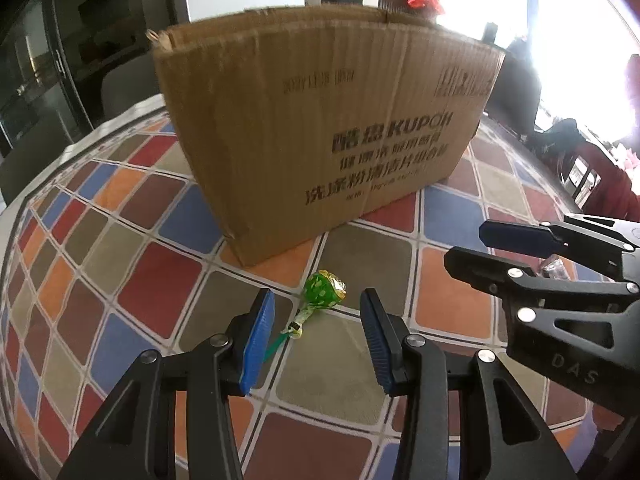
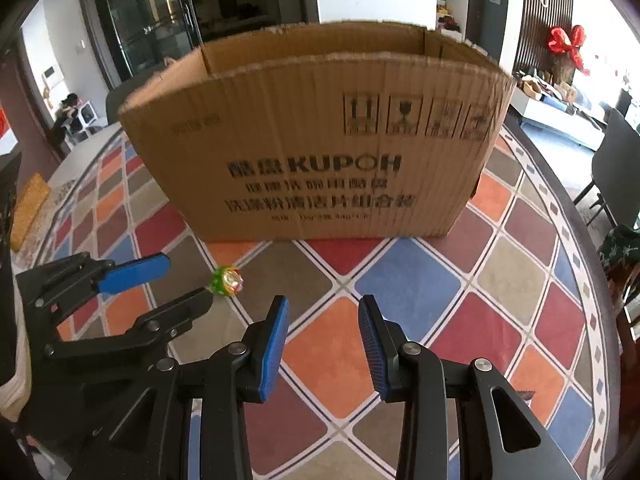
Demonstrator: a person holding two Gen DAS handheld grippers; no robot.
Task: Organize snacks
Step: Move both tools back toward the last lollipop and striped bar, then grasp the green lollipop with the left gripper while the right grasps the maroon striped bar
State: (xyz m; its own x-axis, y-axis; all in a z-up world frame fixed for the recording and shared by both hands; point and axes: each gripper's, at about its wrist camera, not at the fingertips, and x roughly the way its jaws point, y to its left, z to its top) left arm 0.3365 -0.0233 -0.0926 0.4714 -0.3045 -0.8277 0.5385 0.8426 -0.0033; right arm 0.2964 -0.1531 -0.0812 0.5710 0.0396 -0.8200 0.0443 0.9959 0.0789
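Left wrist view, left tongs (image 1: pixel 318 338): I am holding these partly open and empty, with both blue pads clear of everything.
Left wrist view, lollipop (image 1: pixel 323 290): It is lying on the checkered tablecloth (image 1: pixel 152 292) just ahead of the gap between my pads, its stick trailing back toward the left pad.
Left wrist view, cardboard box (image 1: pixel 320 128): It is standing open-topped beyond the lollipop, well ahead of the tips.
Left wrist view, right tongs (image 1: pixel 496 248): They are showing off to the right; something clear glints behind them, though I cannot tell what.
Right wrist view, right tongs (image 2: pixel 323 340): I am keeping these narrowly apart over bare cloth, gripping nothing.
Right wrist view, lollipop (image 2: pixel 228 279): It is sitting ahead and left, just beyond the left tongs' (image 2: pixel 172 282) tips.
Step in hand, judged: I am lining up the left tongs; straddling the head rather than the thin stick should be giving the firmer hold.
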